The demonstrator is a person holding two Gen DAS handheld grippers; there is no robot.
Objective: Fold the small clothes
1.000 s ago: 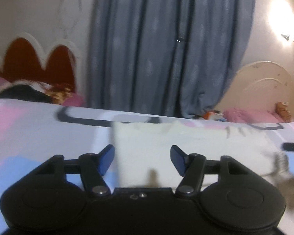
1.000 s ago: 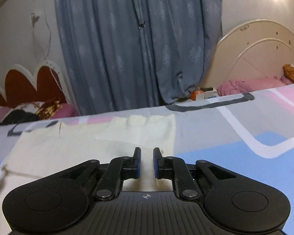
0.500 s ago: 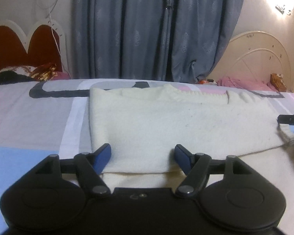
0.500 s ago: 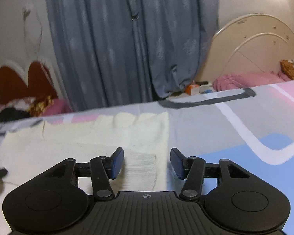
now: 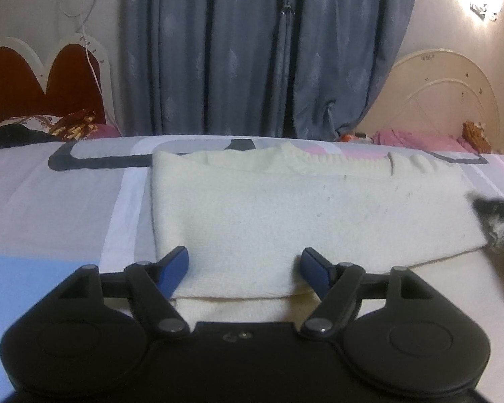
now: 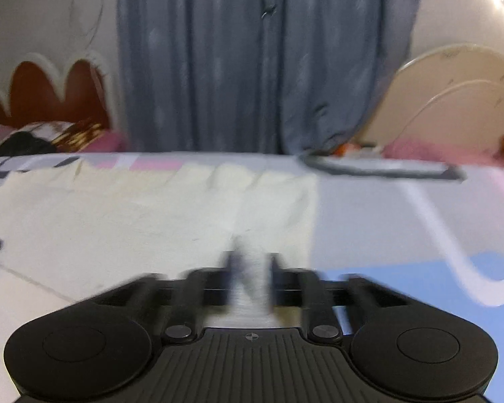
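A cream knitted garment point(image 5: 285, 208) lies folded over on the patterned bedsheet point(image 5: 50, 208). My left gripper point(image 5: 244, 268) is open, its blue pads point(image 5: 176, 265) on either side of the near left edge of the folded layer. In the right wrist view the same garment point(image 6: 151, 215) spreads to the left. My right gripper point(image 6: 250, 268) is blurred by motion, its jaws close together over the garment's near right corner. Whether it pinches cloth is not clear. The right gripper's tip point(image 5: 497, 206) shows at the right edge of the left wrist view.
A blue-grey curtain point(image 5: 268, 50) hangs behind the bed. A red and white headboard point(image 5: 33, 80) is at far left, a cream one point(image 5: 447, 94) at far right. Pink bedding point(image 5: 420, 139) and pillows lie along the back. A wall lamp point(image 5: 480, 3) glares at top right.
My right gripper's jaws have narrowed from wide open to nearly closed while it moves over the garment's right corner. My left gripper stayed open and shifted slightly at the folded edge.
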